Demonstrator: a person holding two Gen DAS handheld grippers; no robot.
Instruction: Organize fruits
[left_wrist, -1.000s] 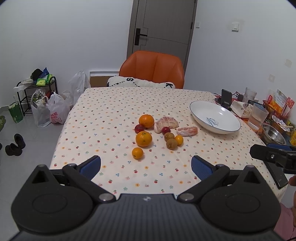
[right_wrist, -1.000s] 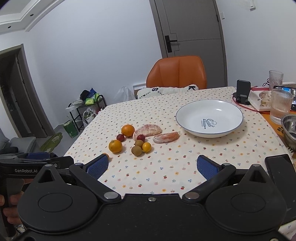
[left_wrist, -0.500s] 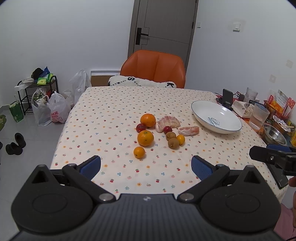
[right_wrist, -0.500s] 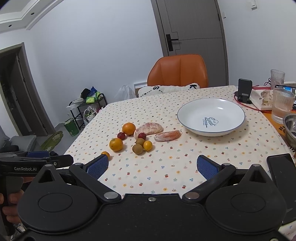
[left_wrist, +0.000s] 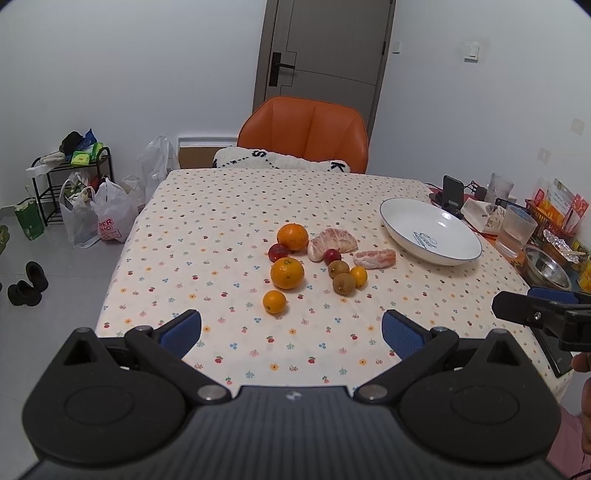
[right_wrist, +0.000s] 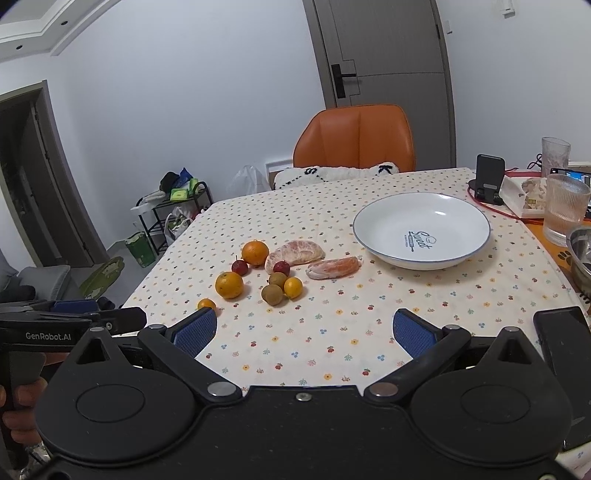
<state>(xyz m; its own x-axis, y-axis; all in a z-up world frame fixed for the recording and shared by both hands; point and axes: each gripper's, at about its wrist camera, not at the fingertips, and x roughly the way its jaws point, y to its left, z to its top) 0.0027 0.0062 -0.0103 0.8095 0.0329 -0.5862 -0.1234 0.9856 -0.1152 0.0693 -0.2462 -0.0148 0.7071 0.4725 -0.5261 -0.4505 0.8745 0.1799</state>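
A cluster of fruit lies mid-table: two oranges (left_wrist: 287, 272) (left_wrist: 292, 236), a small mandarin (left_wrist: 274, 301), two red plums (left_wrist: 278, 252), two brown kiwis (left_wrist: 344, 283), a small yellow citrus (left_wrist: 358, 276) and two peeled pomelo pieces (left_wrist: 332, 243) (left_wrist: 374, 258). An empty white plate (left_wrist: 430, 231) sits to their right. My left gripper (left_wrist: 291, 334) hangs open near the table's front edge, short of the fruit. My right gripper (right_wrist: 303, 332) is open too, nothing between its fingers. Same fruit (right_wrist: 229, 284) and plate (right_wrist: 421, 229) show in the right wrist view.
An orange chair (left_wrist: 303, 133) stands at the far side. A phone stand (left_wrist: 452, 192), glasses (left_wrist: 515, 230), a steel bowl (left_wrist: 545, 266) and snack packs crowd the right edge. A dark phone (right_wrist: 563, 347) lies at the front right corner. Bags and a rack (left_wrist: 70, 192) are on the floor at left.
Both views have drifted slightly, with the fruit and plate shifting a little. Both grippers stay open and nothing has been touched.
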